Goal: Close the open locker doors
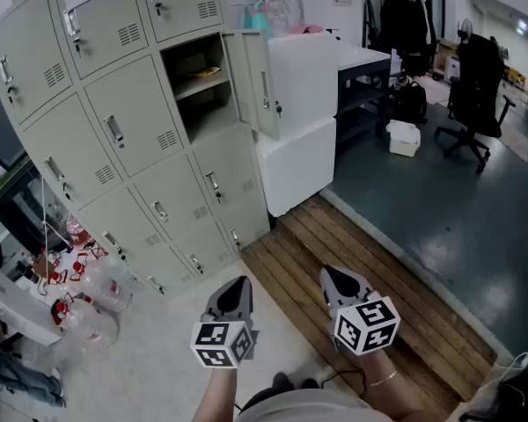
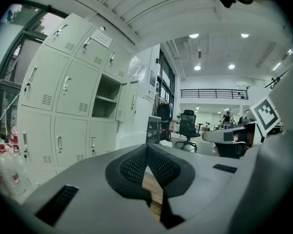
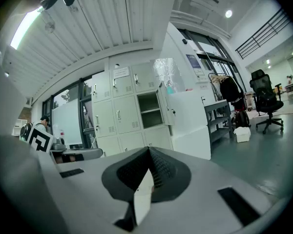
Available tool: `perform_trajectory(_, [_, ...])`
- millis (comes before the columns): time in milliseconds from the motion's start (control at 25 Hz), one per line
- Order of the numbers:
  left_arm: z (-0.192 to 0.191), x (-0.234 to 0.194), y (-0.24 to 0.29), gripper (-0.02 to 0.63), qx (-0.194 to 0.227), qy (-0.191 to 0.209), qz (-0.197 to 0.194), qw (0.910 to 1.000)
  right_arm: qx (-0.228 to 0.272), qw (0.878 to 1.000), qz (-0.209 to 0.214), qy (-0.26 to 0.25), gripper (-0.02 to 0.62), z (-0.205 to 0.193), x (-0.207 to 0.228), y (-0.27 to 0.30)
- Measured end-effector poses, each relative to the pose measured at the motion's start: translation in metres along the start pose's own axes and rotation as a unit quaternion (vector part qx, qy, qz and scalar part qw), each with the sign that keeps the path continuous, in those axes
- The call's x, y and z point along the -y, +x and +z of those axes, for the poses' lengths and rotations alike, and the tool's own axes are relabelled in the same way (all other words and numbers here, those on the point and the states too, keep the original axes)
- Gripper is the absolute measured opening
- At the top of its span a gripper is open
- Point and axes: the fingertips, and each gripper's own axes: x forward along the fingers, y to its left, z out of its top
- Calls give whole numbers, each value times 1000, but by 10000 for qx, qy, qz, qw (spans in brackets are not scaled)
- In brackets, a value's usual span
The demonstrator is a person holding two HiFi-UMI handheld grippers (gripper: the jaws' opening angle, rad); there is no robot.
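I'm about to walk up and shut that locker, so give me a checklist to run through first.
1. Open door found: ok, one locker door stands open.
2. The left tongs free: ok, shut and empty.
3. The right tongs free: ok, shut and empty.
4. Door within reach: not ok, both tongs are far from it.
5. Contents of the compartment clear of the door: cannot tell.

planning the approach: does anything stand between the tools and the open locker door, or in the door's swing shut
Nothing visible does. Bare floor lies between the left tool and right tool, both shut, and the open door. Its swing back to the compartment looks free; the bottles lie off to the left.
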Motion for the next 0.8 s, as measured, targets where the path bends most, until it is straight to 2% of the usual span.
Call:
perform_trajectory(240, [-5,12,-16,20,39,-38,166,9998,-52,9999,88,-90,1,-4,2,-18])
perform_trajectory(400, [-11,16,-30,20,36,-79,272,9996,11,9997,199,109,3,-12,-1,-30])
perform_trajectory(600, [-14,8,-33,20,7,-106,371,9993,51,9996,177,230,3,-16,1,-22])
perform_trajectory(800, [-12,-3,-11,20,-16,-97,375,9992,105,9990,180,404,19,-10,19,4])
